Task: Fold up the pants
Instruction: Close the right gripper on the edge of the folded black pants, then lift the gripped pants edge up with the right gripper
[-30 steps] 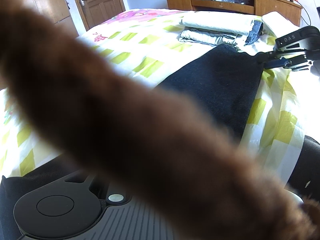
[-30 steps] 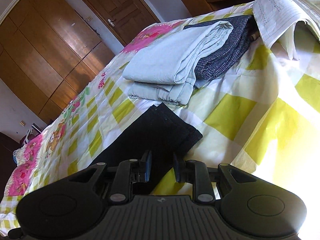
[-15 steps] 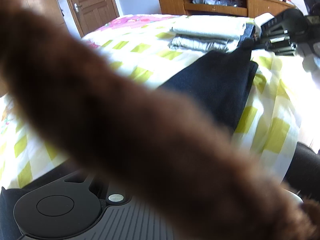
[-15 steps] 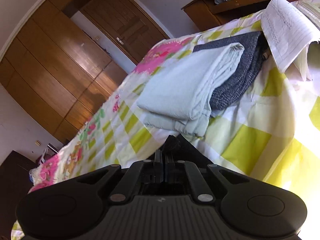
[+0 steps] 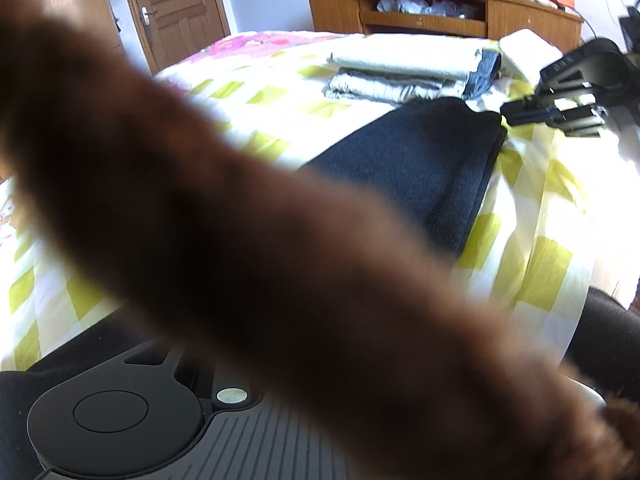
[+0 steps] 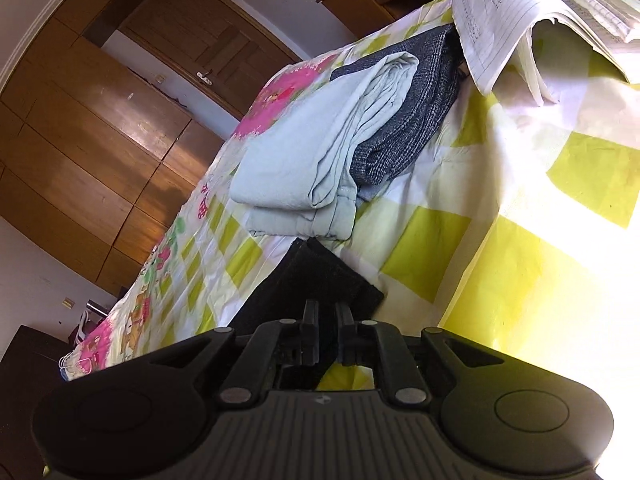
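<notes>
1. Dark folded pants (image 5: 416,168) lie on the checked yellow-and-white bedsheet (image 5: 532,272). In the left wrist view they run from frame centre toward the upper right.
2. Right gripper (image 6: 327,330): its jaws have just been opening and now stand a narrow gap apart. In the right wrist view the near corner of the pants shows in and just beyond that gap at lower centre. The pads do not press on the cloth.
3. The left wrist view shows the right gripper at upper right, its tips just beside the far right corner of the pants, apart from it.
4. Left gripper: a blurred brown furry sleeve (image 5: 248,248) crosses the left wrist view from upper left to lower right and hides the fingers. I cannot tell how the jaws stand, nor whether cloth sits between them. Only the gripper's black body shows at lower left.
5. Beyond the pants, a stack of folded clothes (image 6: 320,152) rests on the sheet: pale grey-green on top, dark knit beside it.
6. An open lined notebook (image 6: 504,20) lies at upper right of the right wrist view.
7. A wooden door (image 5: 176,4) stands at upper left of the left wrist view.
</notes>
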A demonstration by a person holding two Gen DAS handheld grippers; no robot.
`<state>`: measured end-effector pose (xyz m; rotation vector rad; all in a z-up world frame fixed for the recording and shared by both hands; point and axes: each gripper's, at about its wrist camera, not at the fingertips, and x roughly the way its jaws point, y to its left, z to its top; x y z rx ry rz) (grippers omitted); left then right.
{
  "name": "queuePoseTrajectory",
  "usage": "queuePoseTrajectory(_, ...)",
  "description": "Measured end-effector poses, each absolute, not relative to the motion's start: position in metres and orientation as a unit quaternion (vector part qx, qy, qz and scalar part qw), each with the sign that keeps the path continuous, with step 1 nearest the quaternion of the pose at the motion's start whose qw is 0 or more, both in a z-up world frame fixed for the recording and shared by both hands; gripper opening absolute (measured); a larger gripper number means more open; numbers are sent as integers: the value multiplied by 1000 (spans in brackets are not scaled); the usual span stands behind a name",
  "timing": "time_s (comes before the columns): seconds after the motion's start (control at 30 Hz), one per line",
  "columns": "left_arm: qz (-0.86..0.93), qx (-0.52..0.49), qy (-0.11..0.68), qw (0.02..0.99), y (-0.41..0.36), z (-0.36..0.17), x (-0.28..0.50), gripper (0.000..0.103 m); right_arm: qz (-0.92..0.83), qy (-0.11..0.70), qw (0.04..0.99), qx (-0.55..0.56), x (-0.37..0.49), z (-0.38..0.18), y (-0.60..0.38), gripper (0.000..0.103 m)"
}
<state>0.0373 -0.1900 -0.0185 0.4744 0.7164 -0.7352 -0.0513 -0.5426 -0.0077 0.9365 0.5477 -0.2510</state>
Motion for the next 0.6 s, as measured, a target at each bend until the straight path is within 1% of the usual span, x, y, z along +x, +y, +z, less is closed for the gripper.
queuePoseTrajectory(0.07,-351,223,336,845,-189,-17,36,35,-105,278,837,459,-50,-13,-539,35)
queuePoseTrajectory(0.17,-350,226,339,844,-188,-18,35,35,-110,298,827,465,-41,-23,-534,35)
queuePoseTrajectory(0.27,-347,222,343,844,-184,-19,35,35,-114,298,817,480,-31,-31,-535,37)
queuePoseTrajectory(0.37,-349,218,345,843,-184,-20,35,35,-113,293,821,477,-20,-30,-532,43)
queuePoseTrajectory(0.47,-354,213,346,842,-186,-21,35,35,-112,295,820,478,-13,-33,-528,44)
queuePoseTrajectory(0.6,-366,208,349,837,-190,-25,34,35,-113,286,811,497,-2,-38,-524,48)
